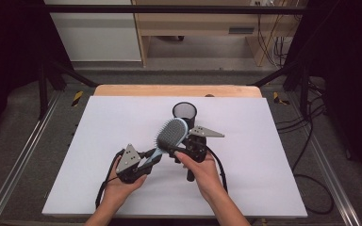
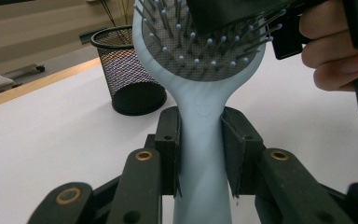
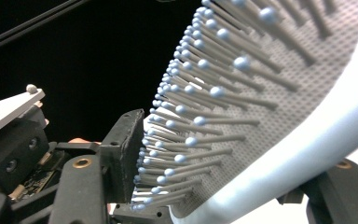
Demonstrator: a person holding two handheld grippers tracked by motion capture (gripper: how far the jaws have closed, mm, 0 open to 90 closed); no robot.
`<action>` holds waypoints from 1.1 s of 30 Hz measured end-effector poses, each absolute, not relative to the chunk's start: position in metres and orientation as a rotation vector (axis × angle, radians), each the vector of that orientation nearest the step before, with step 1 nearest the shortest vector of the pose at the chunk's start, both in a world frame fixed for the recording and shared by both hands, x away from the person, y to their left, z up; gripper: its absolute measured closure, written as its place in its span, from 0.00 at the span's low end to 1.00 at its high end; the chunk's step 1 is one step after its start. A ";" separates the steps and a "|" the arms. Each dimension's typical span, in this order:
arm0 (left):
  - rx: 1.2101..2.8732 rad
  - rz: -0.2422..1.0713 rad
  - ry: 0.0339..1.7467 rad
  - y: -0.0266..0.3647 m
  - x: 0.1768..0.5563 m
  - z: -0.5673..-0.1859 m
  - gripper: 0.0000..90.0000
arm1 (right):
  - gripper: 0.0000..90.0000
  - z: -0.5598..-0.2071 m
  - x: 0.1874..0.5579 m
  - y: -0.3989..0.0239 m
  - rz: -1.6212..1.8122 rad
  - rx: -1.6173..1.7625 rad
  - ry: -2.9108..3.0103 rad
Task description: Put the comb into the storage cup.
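Above the middle of the white table sheet (image 1: pixel 245 188), the pale blue plastic paddle hairbrush with grey ball-tipped bristles (image 1: pixel 168 134) is held clear of the surface, head tilted up and away from the person. The left gripper (image 2: pixel 200 154) is clamped on the brush's handle, both black pads pressed flat against its sides, which keeps it steady for a handover. The right gripper (image 3: pixel 223 186) straddles the head: one pad meets the bristle tips, the other jaw sits behind the rim, though whether it truly bites I cannot tell. Just beyond stands a black wire-mesh cup (image 1: pixel 184 111), upright and open, likely the brush's destination, so regripping nearer the head makes sense.
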State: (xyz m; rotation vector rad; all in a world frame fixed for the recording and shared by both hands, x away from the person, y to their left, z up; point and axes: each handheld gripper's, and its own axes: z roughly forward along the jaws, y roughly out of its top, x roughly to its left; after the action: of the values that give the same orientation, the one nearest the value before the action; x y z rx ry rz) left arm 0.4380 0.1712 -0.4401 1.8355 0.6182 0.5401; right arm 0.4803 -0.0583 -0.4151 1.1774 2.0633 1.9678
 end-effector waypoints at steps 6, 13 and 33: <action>1.837 0.540 0.621 0.171 0.438 -0.440 0.77 | 0.46 -0.414 0.480 -0.058 1.981 1.173 2.060; 1.844 0.538 0.626 0.172 0.439 -0.442 0.77 | 0.51 -0.414 0.479 -0.057 1.978 1.160 2.069; 1.848 0.536 0.631 0.172 0.440 -0.442 0.77 | 0.56 -0.412 0.480 -0.056 1.989 1.167 2.074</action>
State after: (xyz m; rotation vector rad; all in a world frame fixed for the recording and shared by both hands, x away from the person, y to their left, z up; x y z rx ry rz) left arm 0.4399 0.1722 -0.4424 1.8476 0.6314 0.5363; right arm 0.4798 -0.0562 -0.4125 1.1666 2.0740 1.9891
